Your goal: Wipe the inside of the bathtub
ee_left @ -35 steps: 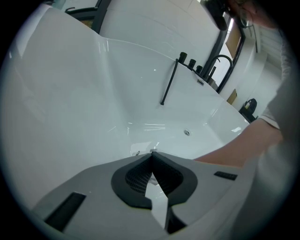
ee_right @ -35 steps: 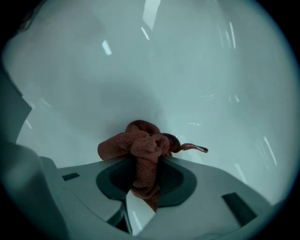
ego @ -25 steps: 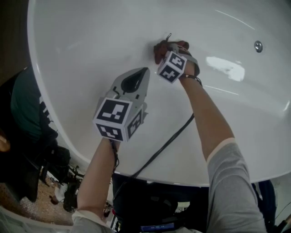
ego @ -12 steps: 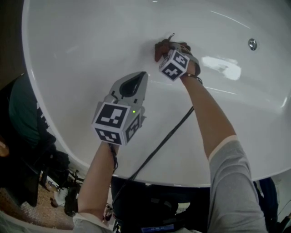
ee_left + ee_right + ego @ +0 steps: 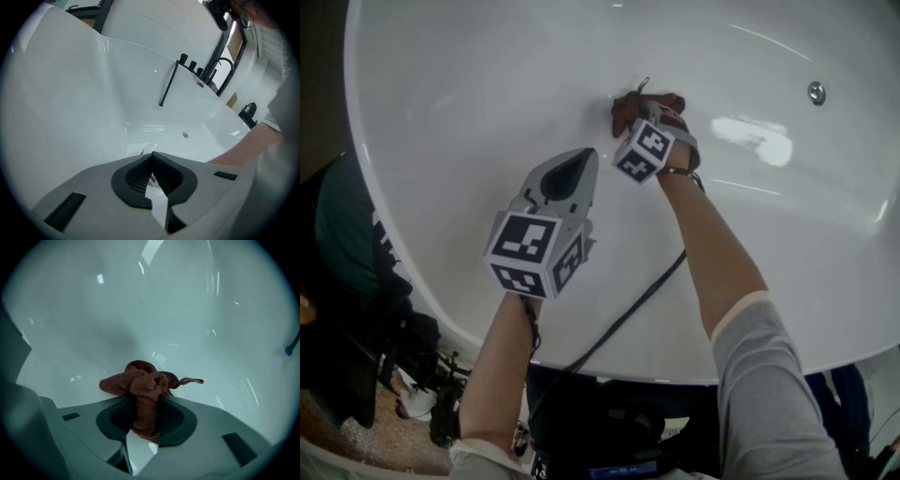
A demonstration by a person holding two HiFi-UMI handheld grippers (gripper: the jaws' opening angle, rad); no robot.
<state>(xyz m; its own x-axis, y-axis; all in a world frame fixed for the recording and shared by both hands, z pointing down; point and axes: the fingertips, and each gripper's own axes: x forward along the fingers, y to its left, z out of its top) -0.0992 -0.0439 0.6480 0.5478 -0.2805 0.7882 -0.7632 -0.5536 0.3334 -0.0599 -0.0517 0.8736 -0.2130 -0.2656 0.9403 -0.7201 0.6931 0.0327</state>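
Your right gripper [image 5: 145, 401] is clenched on the brown cloth [image 5: 140, 380]. The wad bunches just ahead of the jaw tips and sits against the bathtub [image 5: 441, 94] inner wall, probably so a thick pad meets the surface, not the plastic. Your left gripper [image 5: 152, 157] is closed on nothing and held back behind the right one, likely to clear the stroke. No readable writing, only square markers on the cubes.

From overhead we look steeply down into the tub [image 5: 469, 84]; the left gripper [image 5: 589, 157] camera scans its length, the right gripper [image 5: 645, 111] camera hugs its wall.
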